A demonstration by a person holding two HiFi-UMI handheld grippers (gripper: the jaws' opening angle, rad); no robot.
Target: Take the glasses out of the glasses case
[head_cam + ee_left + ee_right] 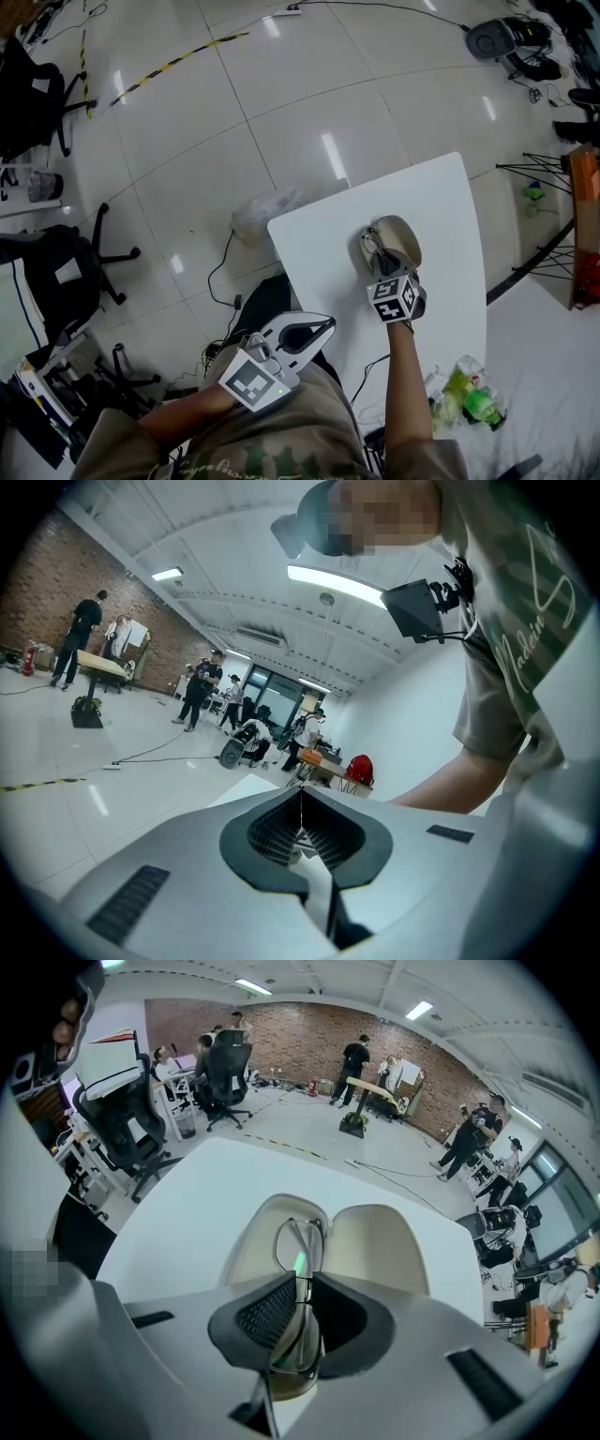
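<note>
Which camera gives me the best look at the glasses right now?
The right gripper view: the glasses fill the foreground, pinched by the right hand-held gripper over the open case. The head view shows them small, partly behind that gripper. The left gripper view misses them.

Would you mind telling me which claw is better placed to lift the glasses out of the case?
The right. The right claw is closed on the glasses in the open case; the left claw is shut, empty, held back beside the table.
</note>
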